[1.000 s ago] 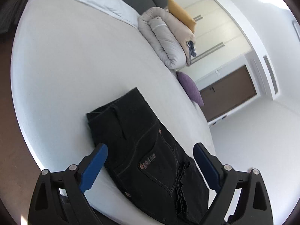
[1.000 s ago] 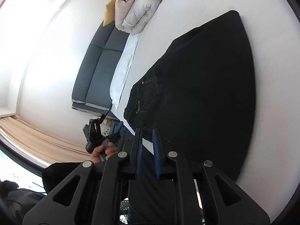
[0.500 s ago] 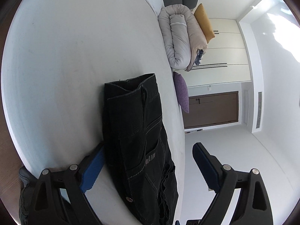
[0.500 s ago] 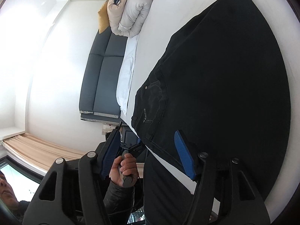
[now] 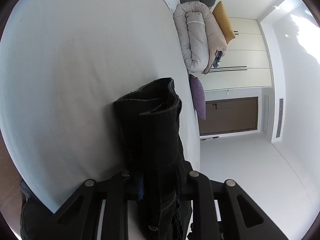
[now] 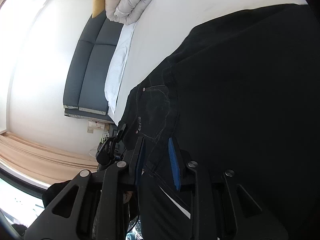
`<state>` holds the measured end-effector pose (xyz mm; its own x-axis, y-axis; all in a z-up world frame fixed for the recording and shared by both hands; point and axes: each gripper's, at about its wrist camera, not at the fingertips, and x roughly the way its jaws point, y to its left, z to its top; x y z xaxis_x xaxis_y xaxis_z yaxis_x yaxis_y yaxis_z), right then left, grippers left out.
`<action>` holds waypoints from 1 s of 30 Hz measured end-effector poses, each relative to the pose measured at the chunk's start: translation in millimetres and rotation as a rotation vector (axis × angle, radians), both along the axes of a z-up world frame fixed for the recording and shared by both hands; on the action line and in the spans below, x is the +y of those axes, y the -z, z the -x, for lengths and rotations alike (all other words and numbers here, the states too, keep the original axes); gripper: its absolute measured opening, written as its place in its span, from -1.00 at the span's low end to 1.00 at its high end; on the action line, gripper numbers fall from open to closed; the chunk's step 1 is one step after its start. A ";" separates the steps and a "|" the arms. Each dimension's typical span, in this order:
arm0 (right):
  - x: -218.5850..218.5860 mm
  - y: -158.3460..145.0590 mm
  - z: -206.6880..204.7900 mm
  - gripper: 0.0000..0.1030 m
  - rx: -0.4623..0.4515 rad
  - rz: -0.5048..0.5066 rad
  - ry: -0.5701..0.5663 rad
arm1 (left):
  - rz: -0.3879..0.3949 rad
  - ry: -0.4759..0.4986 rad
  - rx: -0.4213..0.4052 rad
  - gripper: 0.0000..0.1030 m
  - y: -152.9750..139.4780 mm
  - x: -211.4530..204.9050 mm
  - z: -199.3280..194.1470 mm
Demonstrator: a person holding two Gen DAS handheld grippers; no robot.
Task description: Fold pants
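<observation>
Black jeans [image 5: 152, 132] lie folded lengthwise on a white bed [image 5: 80, 70]. In the left wrist view my left gripper [image 5: 158, 188] is shut on the waistband end of the jeans, which stands up between the fingers. In the right wrist view the jeans [image 6: 240, 100] fill the right side, back pocket and logo showing. My right gripper [image 6: 157, 160] has its blue pads [image 6: 172, 158] closed in around the jeans' near edge by the pocket, the cloth pinched between them. The left gripper [image 6: 112, 146] shows beyond it.
A rolled grey duvet [image 5: 196, 38] with a mustard cushion [image 5: 224, 22] and a purple pillow [image 5: 198, 96] sit at the bed's far side. A dark headboard [image 6: 90, 70] and white pillow [image 6: 118, 64] lie at the bed's head. A brown door [image 5: 230, 116] is beyond.
Both grippers have closed in: the left went from wide open to shut on the waistband, the right opened and then closed on the jeans' edge near the pocket.
</observation>
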<state>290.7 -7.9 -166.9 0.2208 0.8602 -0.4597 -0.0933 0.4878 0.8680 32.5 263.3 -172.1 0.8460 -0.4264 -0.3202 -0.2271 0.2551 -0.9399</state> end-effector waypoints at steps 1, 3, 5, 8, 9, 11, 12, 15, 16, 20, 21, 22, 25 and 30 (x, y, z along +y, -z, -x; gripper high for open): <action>11.2 -1.7 -7.4 -0.55 -0.006 0.013 -0.013 | -0.017 0.000 0.005 -0.64 -1.1 -0.5 0.5; 29.9 -1.6 -21.6 -0.55 -0.004 0.026 -0.026 | -0.069 -0.004 0.012 -0.66 -6.0 -3.1 1.9; 47.3 2.5 -35.8 -0.55 0.008 0.038 -0.032 | -0.185 0.002 0.017 -0.67 -19.6 -11.0 1.7; 69.1 15.7 -55.7 -0.55 0.037 0.093 -0.033 | -0.267 0.006 0.000 -0.72 -33.5 -18.9 2.4; 73.9 22.6 -60.7 -0.57 0.056 0.115 -0.028 | -0.285 0.007 -0.006 -0.73 -37.0 -20.2 2.6; 77.0 39.5 -69.7 -1.00 0.100 0.146 -0.013 | -0.306 0.008 -0.016 -0.74 -41.6 -21.8 2.7; 76.3 46.5 -72.3 -1.00 0.116 0.145 -0.002 | -0.312 0.009 -0.018 -0.75 -43.1 -22.5 2.0; 79.2 52.3 -75.1 -1.00 0.113 0.139 0.001 | -0.341 0.013 -0.032 -0.77 -47.4 -25.8 2.5; 82.7 50.3 -75.4 -1.00 0.101 0.165 0.000 | -0.350 0.015 -0.037 -0.78 -49.7 -27.2 1.9; 86.5 52.7 -76.7 -1.00 0.075 0.175 0.012 | -0.416 0.035 -0.065 -0.78 -66.7 -36.6 1.0; 87.4 54.2 -77.1 -1.00 0.067 0.169 0.013 | -0.436 0.043 -0.075 -0.79 -72.9 -40.1 -0.6; 87.6 55.1 -77.7 -1.00 0.057 0.163 0.014 | -0.461 0.052 -0.086 -0.79 -79.4 -44.9 -1.5; 87.8 53.5 -74.9 -1.00 0.012 0.145 0.010 | -0.546 0.092 -0.119 -0.79 -99.8 -65.1 -4.2; 59.7 37.0 -61.7 0.00 0.007 -0.034 0.080 | -0.735 0.194 -0.190 -0.79 -138.0 -121.7 -9.2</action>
<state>352.4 51.8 -203.9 0.2862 0.8552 -0.4322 -0.0487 0.4635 0.8848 41.7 141.6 -34.1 0.8468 -0.3068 -0.4345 0.0327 0.8454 -0.5331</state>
